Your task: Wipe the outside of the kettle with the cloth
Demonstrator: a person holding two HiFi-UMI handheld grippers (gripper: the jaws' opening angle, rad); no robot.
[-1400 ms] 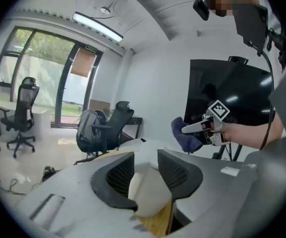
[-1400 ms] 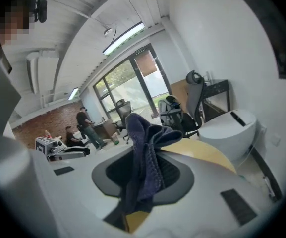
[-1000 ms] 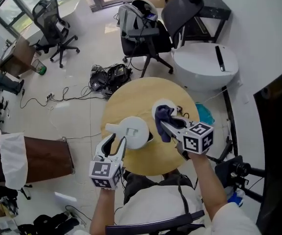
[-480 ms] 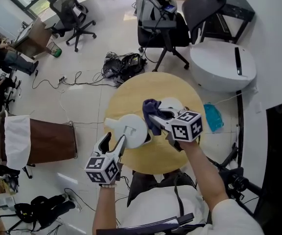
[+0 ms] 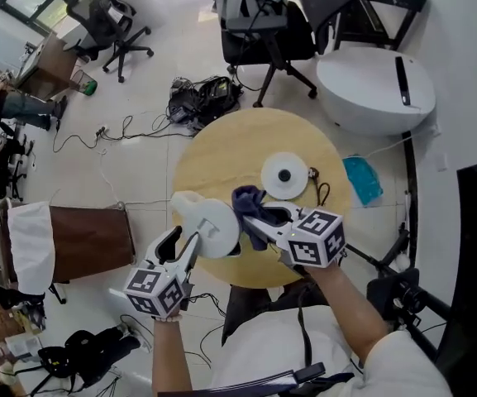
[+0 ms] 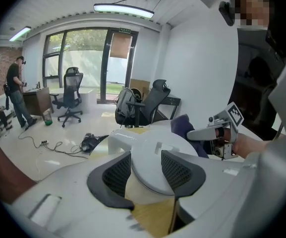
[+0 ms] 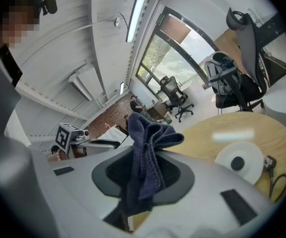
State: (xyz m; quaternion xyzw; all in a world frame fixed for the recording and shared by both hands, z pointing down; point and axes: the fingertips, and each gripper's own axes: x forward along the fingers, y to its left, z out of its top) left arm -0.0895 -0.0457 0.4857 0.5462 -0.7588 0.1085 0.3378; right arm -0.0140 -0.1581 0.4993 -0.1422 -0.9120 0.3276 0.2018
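My left claw (image 5: 185,243), jaws just closing, grips the kettle (image 5: 209,224); my right claw (image 5: 259,218) clenches the cloth (image 5: 247,204) over the round wooden worktop (image 5: 221,151); cables (image 5: 114,132) cross the floor (image 5: 139,81).

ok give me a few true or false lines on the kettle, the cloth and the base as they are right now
1. The right gripper is clamped on a dark blue cloth. True.
2. The kettle sits on its base. False: the round white base stands bare, and the kettle is apart from it, nearer the person.
3. The left gripper has nothing between its jaws. False: the kettle is between them, and they have just been closing on it.
4. The base rests on a round wooden table. True.
5. The cloth lies flat on the table. False: it hangs bunched from the right gripper, beside the kettle.
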